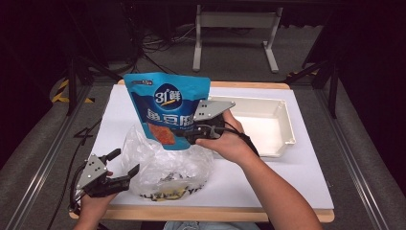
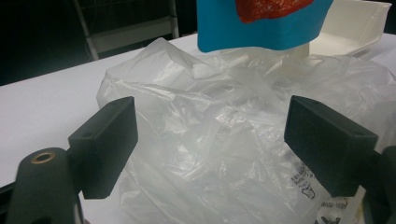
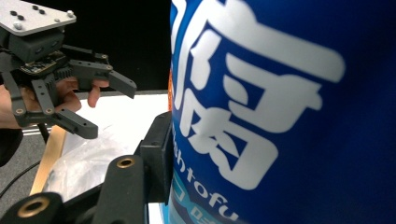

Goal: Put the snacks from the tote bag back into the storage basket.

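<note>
Blue snack pouch is clear of the clear plastic bag and hangs upright in the air above it, lower edge just over the bag's crumpled top. The right gripper is clamped on the pouch's lower right side; in the right gripper view one black jaw presses flat against the printed blue face (the other jaw is hidden behind the pouch).

The left gripper sits at the near left of the desk, jaws spread wide, just beside the bag's left flank. In the left gripper view the bag lies between the two pads, but neither pad touches the plastic as far as I can tell.

Judgement: extraction from the bag looks done. What is left is placing the pouch, most likely in the white tray, which stands on the far right of the desk, well apart from the bag. No other item can be made out through the plastic (too crumpled to be sure).
</note>
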`<action>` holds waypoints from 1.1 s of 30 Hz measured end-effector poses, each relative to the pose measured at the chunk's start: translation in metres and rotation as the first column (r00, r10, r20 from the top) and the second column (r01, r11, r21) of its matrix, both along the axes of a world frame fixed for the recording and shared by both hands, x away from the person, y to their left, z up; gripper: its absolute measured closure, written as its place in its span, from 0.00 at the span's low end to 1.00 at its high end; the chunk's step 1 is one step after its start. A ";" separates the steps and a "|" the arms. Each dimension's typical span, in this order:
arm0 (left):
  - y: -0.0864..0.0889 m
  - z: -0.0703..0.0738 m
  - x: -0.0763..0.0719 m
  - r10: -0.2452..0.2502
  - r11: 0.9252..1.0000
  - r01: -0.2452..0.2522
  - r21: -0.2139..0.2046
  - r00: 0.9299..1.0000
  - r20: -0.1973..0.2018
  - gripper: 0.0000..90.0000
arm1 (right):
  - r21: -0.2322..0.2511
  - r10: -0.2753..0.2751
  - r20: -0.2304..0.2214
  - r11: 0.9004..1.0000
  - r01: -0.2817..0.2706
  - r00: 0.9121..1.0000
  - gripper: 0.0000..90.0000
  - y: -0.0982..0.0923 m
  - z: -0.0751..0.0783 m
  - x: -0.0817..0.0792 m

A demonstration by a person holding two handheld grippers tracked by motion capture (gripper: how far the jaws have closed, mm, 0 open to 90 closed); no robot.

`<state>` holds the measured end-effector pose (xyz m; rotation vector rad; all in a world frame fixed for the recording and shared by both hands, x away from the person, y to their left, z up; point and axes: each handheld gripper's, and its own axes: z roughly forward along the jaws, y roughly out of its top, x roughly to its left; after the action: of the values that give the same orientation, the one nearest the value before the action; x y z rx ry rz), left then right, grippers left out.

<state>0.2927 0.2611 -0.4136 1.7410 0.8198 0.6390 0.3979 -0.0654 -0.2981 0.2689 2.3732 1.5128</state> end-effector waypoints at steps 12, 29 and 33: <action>-0.001 0.000 0.000 0.001 1.000 -0.001 0.006 1.000 -0.006 0.20 | 0.008 -0.068 -0.004 0.998 0.068 0.998 0.57 -0.036 0.008 0.012; -0.001 -0.001 0.001 0.007 1.000 -0.007 0.007 1.000 -0.008 0.20 | 0.006 -0.142 -0.012 0.990 0.142 0.990 0.57 -0.078 0.018 0.038; -0.001 -0.001 0.001 0.007 1.000 -0.006 0.006 1.000 -0.008 0.20 | 0.002 -0.154 -0.009 0.988 0.154 0.988 0.57 -0.085 0.019 0.043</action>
<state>0.2932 0.2602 -0.4147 1.7479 0.8306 0.6393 0.4404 -0.1502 -0.2787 0.4498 2.2994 1.4459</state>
